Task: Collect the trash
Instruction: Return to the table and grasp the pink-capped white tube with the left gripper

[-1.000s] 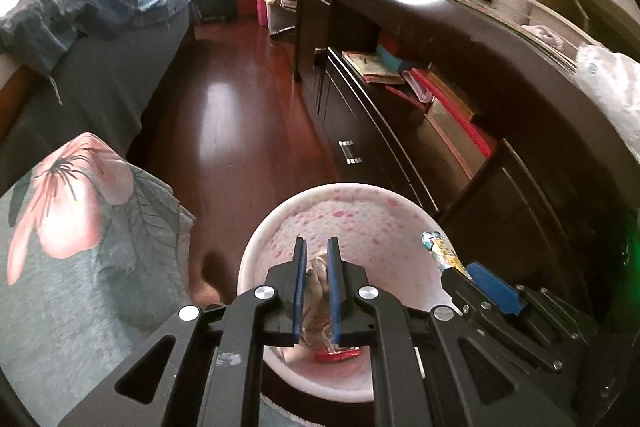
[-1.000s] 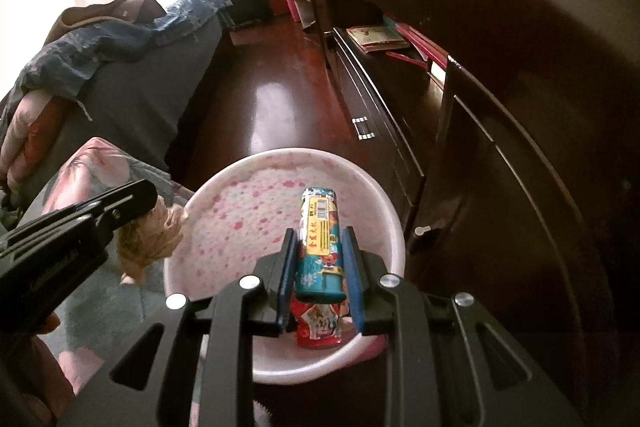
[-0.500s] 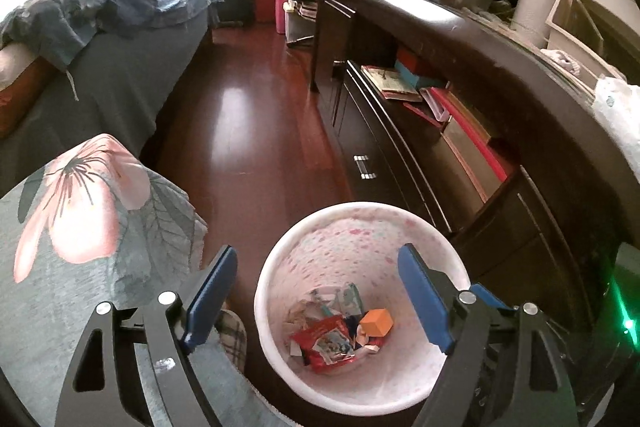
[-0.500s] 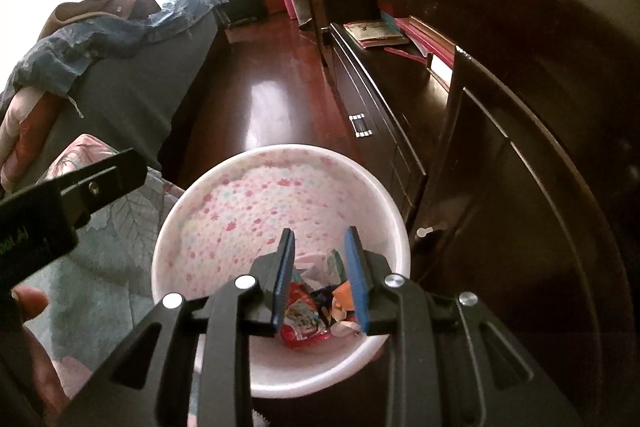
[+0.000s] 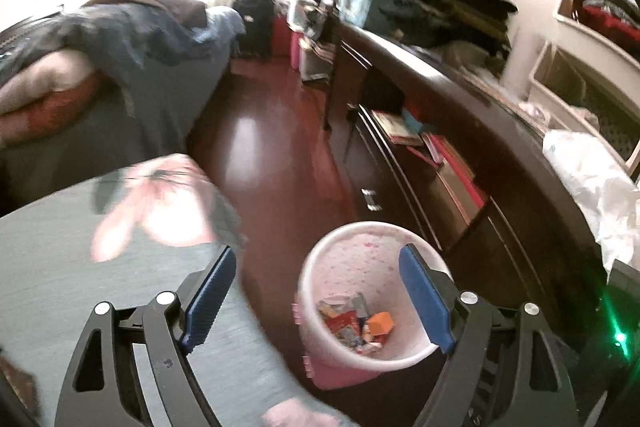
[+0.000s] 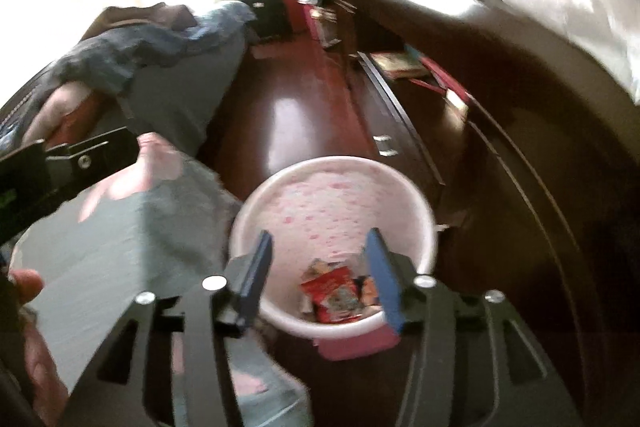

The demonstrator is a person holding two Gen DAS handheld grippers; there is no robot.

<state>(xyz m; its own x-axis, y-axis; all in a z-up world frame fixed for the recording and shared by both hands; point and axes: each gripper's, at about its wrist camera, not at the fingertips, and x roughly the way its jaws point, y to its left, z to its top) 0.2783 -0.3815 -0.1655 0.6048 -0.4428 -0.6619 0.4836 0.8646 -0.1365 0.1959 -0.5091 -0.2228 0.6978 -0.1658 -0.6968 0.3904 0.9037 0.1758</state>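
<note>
The trash (image 6: pixel 334 297) lies in the bottom of the pink-speckled wastebasket (image 5: pixel 320 255) – crumpled wrappers, a red printed packet and a small orange carton (image 5: pixel 379 323) – and the basket stands on the dark wood floor, just beside the long dark cabinet (image 5: pixel 460 163) on one side and the grey flowered bedspread (image 5: pixel 152 211) on the other. The left gripper (image 5: pixel 316 295) hangs above the basket's near rim with its jaws spread wide and opening, nothing between them; the right gripper (image 6: pixel 320 275) is over the basket too, its jaws partway apart and opening, likewise empty. These scraps look light, thin and crinkly, so they should crush easily and could slip or flutter out of a loose pinch; the carton seems stiffer and would take a grip across its flat faces, while a wrapper is better caught where it bunches thickest. The red packet carries cartoon-like printing, but motion blur leaves no brand or word legible – nothing on the carton can be read either. On the cabinet top, well apart from the basket, sits a crumpled white plastic bag (image 5: pixel 592 187)
</note>
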